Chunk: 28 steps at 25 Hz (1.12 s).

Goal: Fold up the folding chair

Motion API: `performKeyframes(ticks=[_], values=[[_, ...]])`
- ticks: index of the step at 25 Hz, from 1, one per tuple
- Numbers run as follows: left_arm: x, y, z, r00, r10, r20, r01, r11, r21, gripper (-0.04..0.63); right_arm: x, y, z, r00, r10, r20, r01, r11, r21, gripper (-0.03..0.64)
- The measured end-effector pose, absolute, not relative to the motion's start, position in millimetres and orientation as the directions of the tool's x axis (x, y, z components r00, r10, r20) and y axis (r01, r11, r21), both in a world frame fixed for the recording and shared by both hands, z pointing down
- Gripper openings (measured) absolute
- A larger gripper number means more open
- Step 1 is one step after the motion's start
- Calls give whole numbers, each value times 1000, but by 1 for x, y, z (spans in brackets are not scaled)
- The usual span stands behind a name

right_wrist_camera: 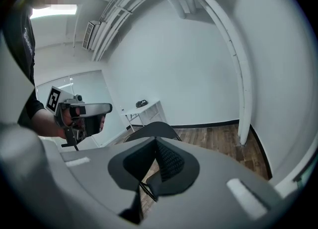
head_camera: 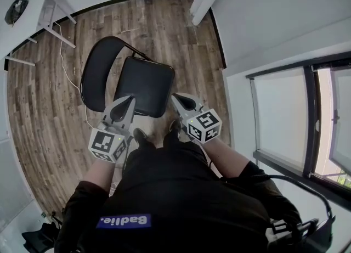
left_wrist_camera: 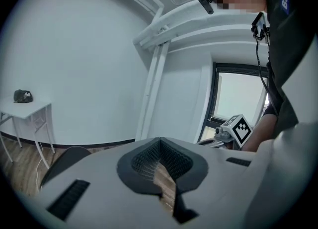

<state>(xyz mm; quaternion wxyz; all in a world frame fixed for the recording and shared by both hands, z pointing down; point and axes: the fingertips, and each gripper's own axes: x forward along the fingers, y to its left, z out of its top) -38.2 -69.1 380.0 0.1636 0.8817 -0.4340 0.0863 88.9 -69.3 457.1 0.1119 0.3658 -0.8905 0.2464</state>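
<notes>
Both grippers are clamped fully shut with nothing in them. The left gripper (head_camera: 129, 99) has its jaws pressed together, and in its own view the left gripper (left_wrist_camera: 159, 142) only shows floorboards through the little notch behind the tips. It's the same with the right gripper (head_camera: 177, 97): closed tight and empty. In its own view the right gripper (right_wrist_camera: 156, 142) has a bit of dark chair frame peeking through the notch.

The folding chair (head_camera: 143, 84) stands on the wood floor (head_camera: 184, 43) right in front of the person's shoes (head_camera: 140, 135). It's not folded yet. The black seat (head_camera: 147, 82) lies flat and the rounded backrest (head_camera: 98, 71) is up on its far left side. From the head view, the left tips sit over the seat's near left corner and the right tips over its near right corner. I honestly can't tell if either one touches the seat.

Other stuff around:
- A white table (head_camera: 55, 13) stands far left by the wall, with a small dark object (head_camera: 16, 10) on top.
- A thin cable (head_camera: 64, 62) runs across the floor next to the chair.
- A window (head_camera: 279, 117) is off to the right.
</notes>
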Motion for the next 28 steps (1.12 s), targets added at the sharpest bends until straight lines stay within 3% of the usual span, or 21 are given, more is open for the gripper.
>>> performKeyframes(ticks=[16,28], values=[[-98,-97,446,513,-765,389,-857,-483,180,5,67,-98,546,-672,-590,448,-741,530,-412,4],[-163,-119,507,406,-760,508,-905,-412,107,6,63,-116,634,-625,-573,530,-778,400,-484,46]])
